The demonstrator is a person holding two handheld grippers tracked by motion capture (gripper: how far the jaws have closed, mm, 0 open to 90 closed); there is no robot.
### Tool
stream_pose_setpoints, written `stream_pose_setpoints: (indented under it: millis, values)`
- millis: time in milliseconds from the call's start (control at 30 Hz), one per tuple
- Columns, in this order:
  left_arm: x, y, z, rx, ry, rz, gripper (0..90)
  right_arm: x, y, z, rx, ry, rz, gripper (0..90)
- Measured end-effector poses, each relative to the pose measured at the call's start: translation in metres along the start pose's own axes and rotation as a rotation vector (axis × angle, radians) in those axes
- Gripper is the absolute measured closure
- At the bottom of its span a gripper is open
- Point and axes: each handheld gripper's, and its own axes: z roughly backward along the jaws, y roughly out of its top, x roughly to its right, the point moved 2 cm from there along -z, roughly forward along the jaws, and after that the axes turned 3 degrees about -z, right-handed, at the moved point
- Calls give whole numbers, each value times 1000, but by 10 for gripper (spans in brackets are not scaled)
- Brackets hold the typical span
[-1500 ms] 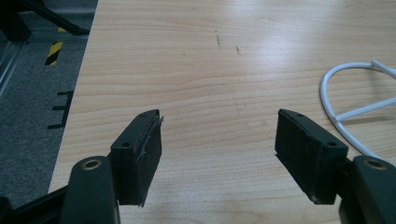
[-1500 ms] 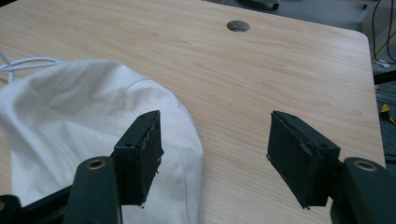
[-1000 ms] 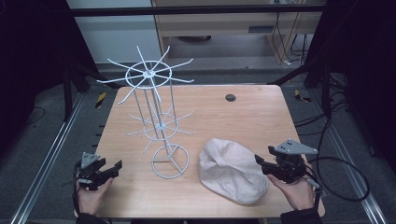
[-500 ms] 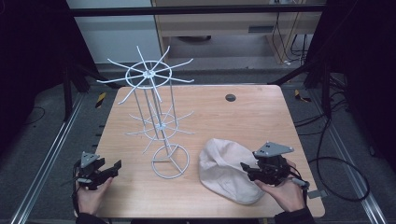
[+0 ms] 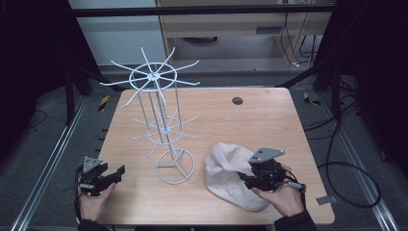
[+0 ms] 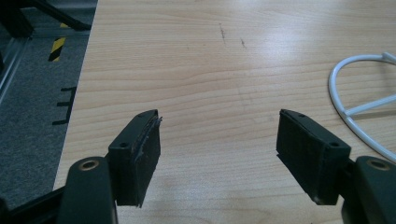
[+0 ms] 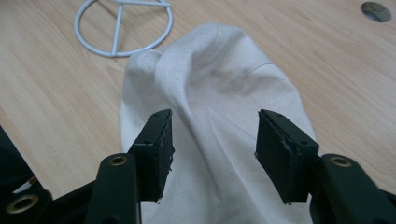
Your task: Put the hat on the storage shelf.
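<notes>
The right tool (image 5: 244,180) has slid in over the cream cloth (image 5: 226,173). From the left: left tool (image 5: 115,173) released above bare counter (image 5: 269,120); white wire rack (image 5: 161,120); cloth lying between the right tool's parted jaws, ungrasped.

a wood table (image 5: 269,120) stands on grey carpet (image 5: 53,144). metal rails (image 5: 45,168) run along the floor on both sides, with yellow-black tape marks (image 5: 103,102) near the far corners. behind is a pale wall panel (image 5: 113,33) and a wooden cabinet (image 5: 226,24). black cables (image 5: 351,168) loop at right.
</notes>
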Motion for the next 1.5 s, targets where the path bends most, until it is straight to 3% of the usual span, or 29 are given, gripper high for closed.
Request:
stream_pose_setpoints:
  millis: [433, 967, 1333, 1500]
  values:
    - [-1, 0, 0, -3, 2, 2, 307, -7, 0, -23, -88, 23, 27, 523]
    - [-1, -1, -2, -12, -1, 2, 307, -1, -3, -40, -181, 40, 45, 657]
    - [-1, 0, -2, -14, -1, 0, 307, 3, -6, -49, -203, 43, 29, 745]
    - [-1, 0, -2, -15, -3, -2, 307, 3, -8, -53, -222, 38, 26, 829]
